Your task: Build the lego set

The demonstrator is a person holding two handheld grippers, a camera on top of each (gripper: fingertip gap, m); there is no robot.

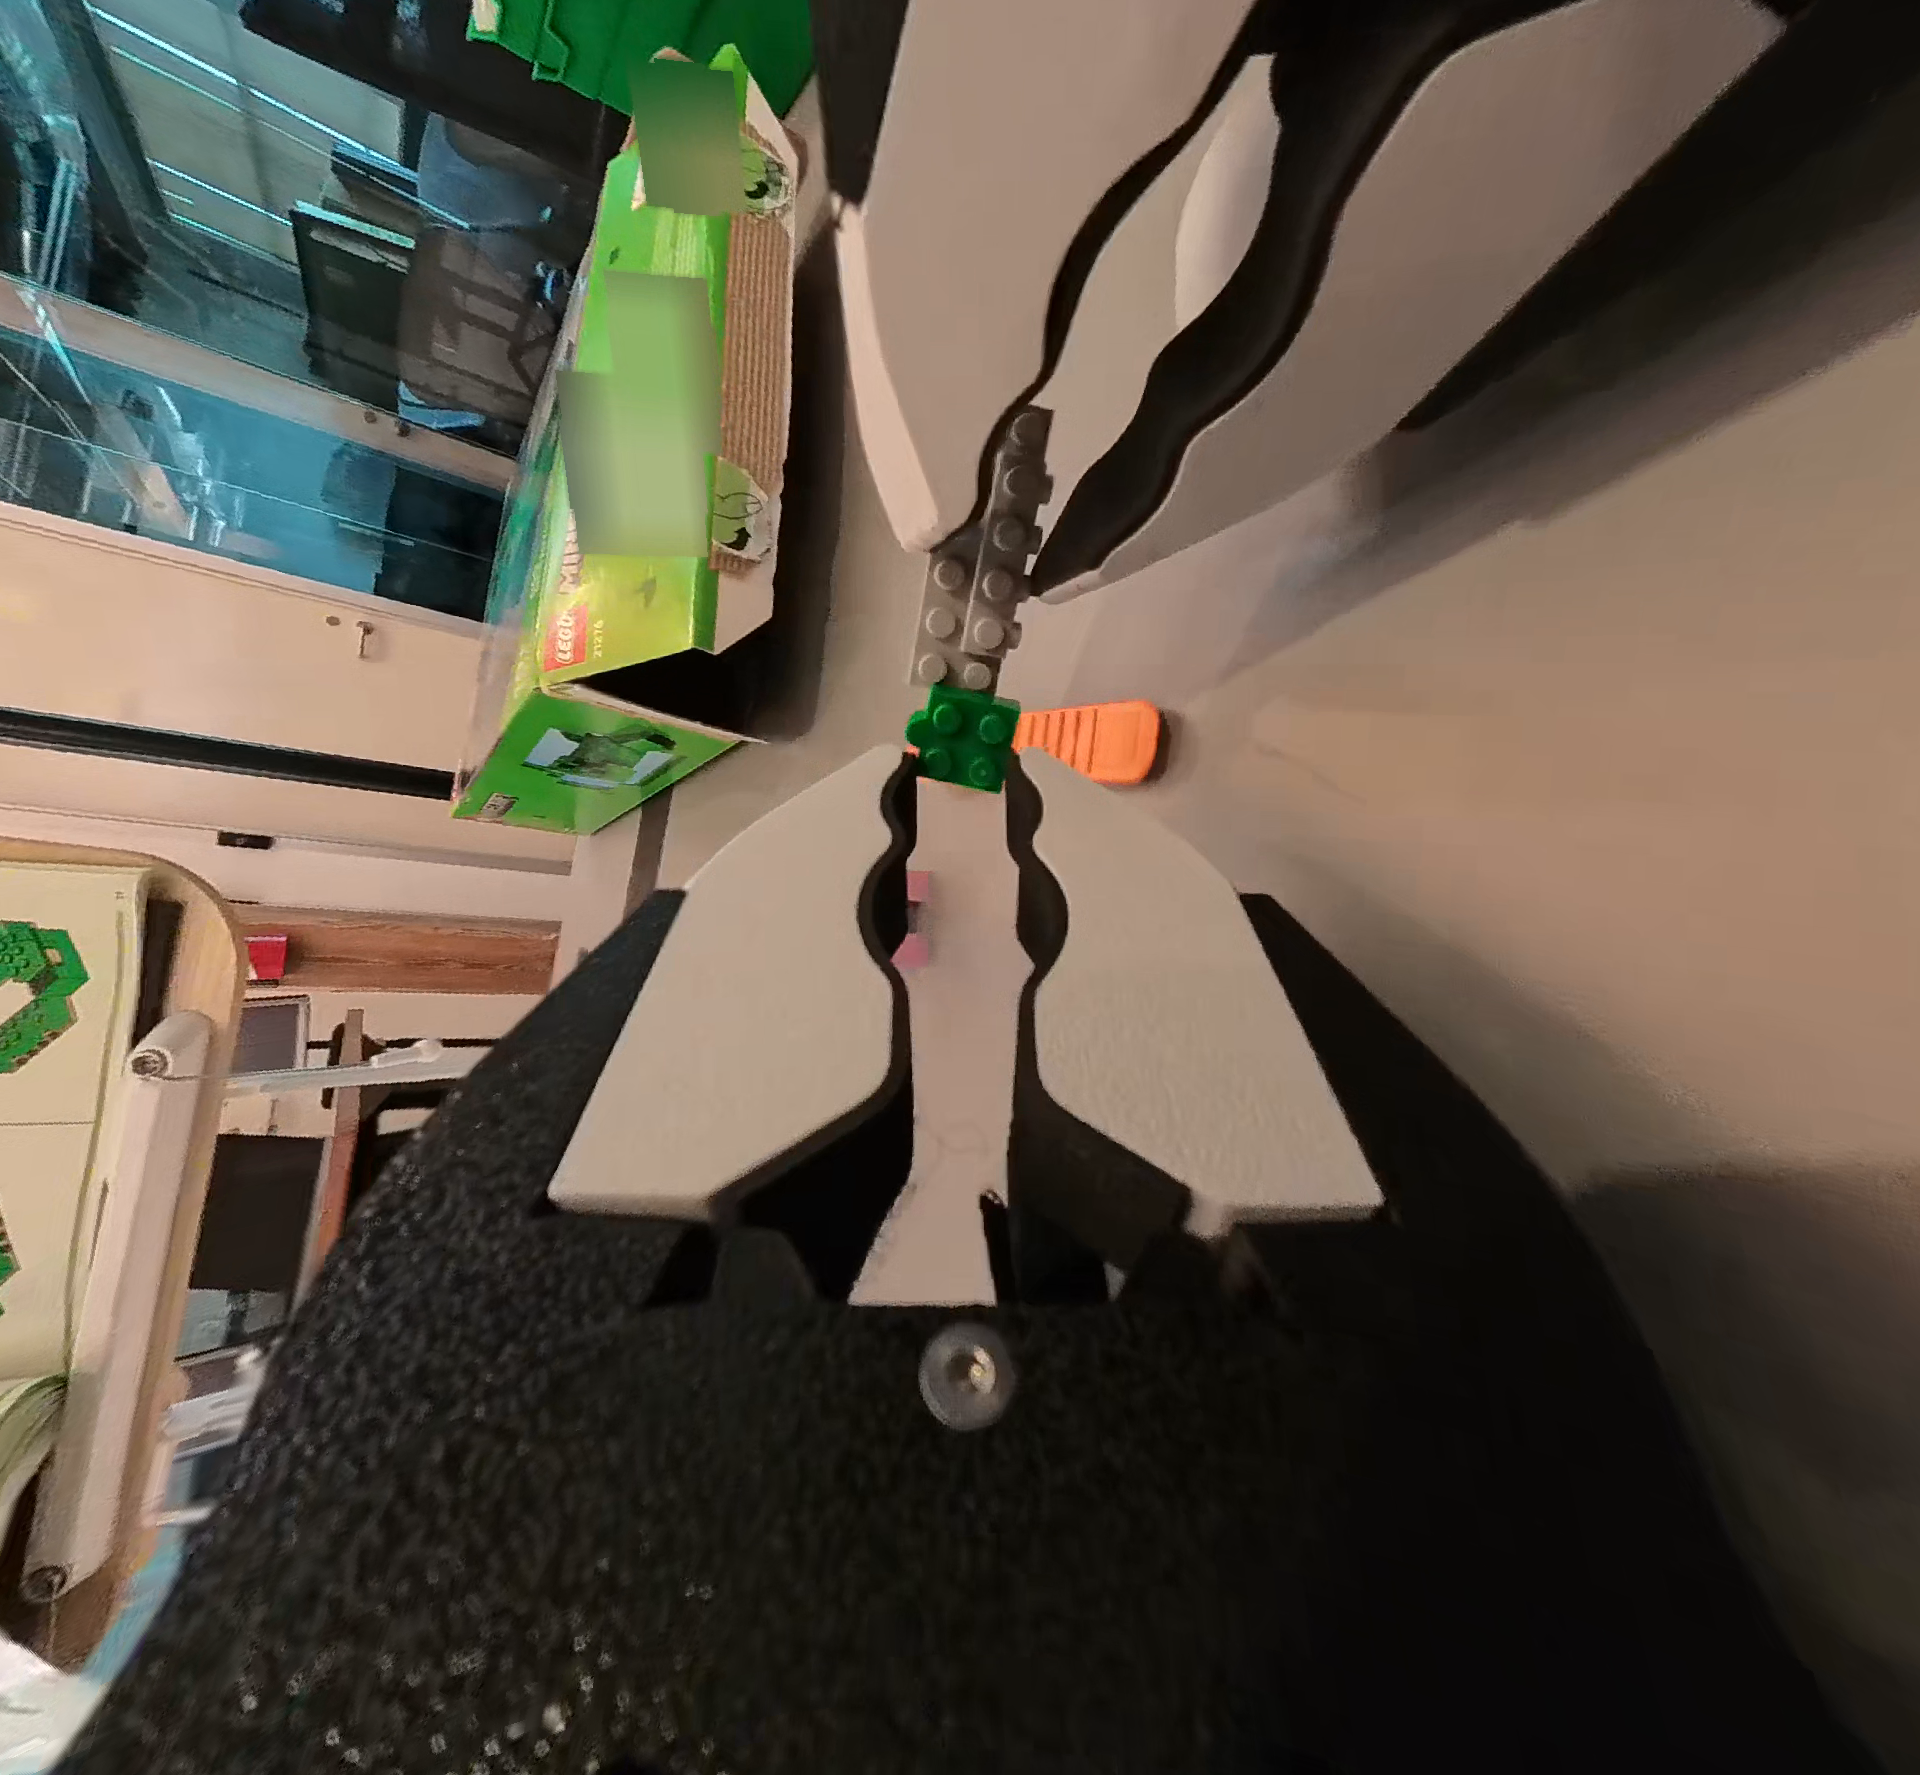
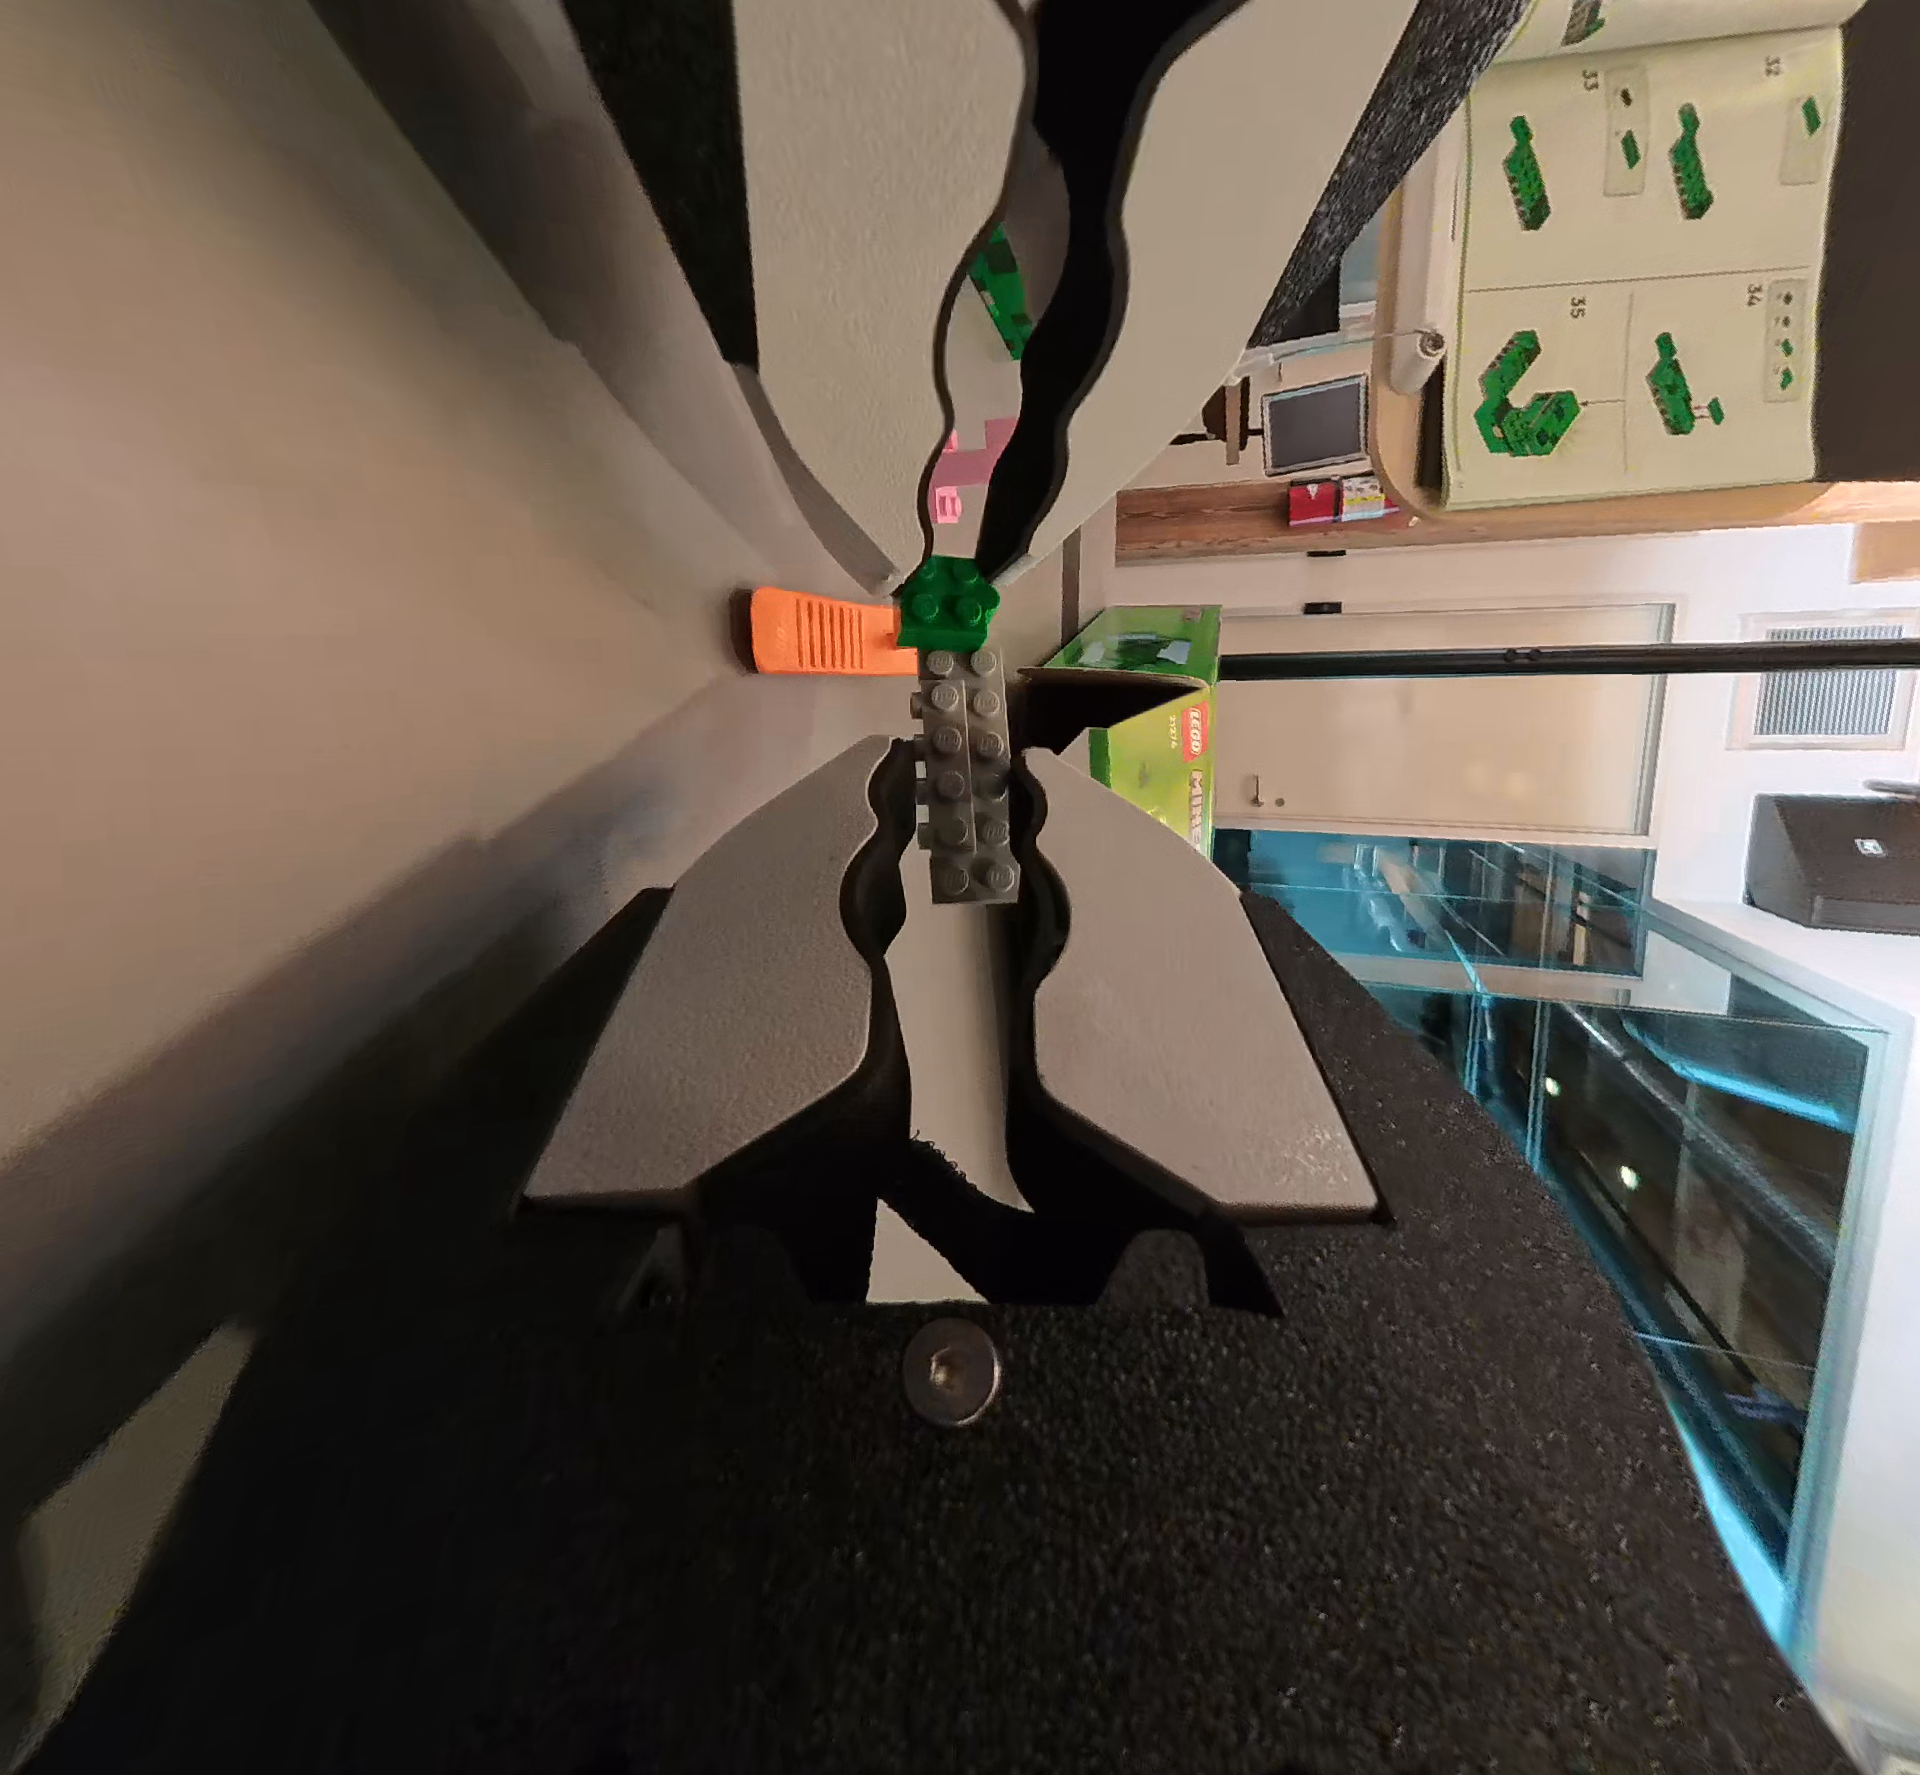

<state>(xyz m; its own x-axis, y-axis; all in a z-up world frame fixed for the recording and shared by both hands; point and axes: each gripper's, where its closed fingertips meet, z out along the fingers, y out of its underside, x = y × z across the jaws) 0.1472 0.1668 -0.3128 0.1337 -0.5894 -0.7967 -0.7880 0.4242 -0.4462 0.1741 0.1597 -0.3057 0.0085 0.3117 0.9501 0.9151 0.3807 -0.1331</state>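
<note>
A pale, matte tabletop [image 1: 1507,790] runs under everything, and behind it there's a room with a glass-walled partition [image 1: 208,395] and light walls. One open instruction booklet [image 2: 1642,271] with green build diagrams stands propped at the table's edge, and one bright green cardboard set box [image 1: 623,499] lies open-ended on the table. One orange ribbed plastic brick separator [image 1: 1091,738] lies flat just beyond the meeting point of the two tools. Some small pink bricks [image 2: 961,478] sit on the table; how many, I can't tell. Now the action: the left gripper [image 1: 956,769] has its white fingers clamped on a small square dark green studded plate [image 1: 961,738], four studs up. Facing it, the right gripper [image 2: 966,790] is closed on a long grey studded plate assembly [image 2: 966,780], made of narrow grey pieces stacked lengthwise. Both are held above the table, and the green plate's edge is touching the grey assembly's far end.
</note>
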